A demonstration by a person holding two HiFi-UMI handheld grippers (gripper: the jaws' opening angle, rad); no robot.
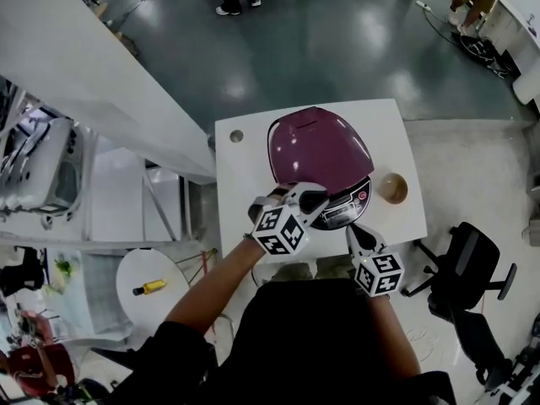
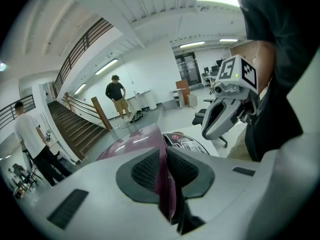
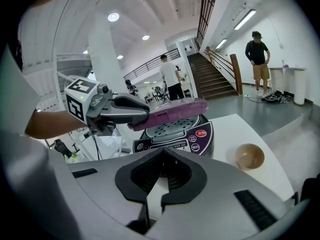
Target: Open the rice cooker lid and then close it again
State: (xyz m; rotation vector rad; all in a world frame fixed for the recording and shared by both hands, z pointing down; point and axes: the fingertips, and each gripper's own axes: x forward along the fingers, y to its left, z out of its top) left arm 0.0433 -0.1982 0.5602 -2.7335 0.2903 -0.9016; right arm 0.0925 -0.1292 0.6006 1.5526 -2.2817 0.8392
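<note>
Left claw point(image 1: 305, 199) clamped on front edge of lid point(image 1: 319, 146). Lid part-raised over cooker point(image 3: 172, 136) on desk point(image 1: 239, 201). Right claw point(image 1: 354, 233) shut, empty, just short of cooker front. I judge hinge beyond left claw, so lid arcs about far side.

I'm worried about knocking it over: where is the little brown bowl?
In the head view the bowl sits on the white table, just right of the rice cooker, near the table's right edge.

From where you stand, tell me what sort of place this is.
Probably a large open lab or office hall, not a home kitchen: a staircase, an office chair, and the rice cooker on a white table.
</note>
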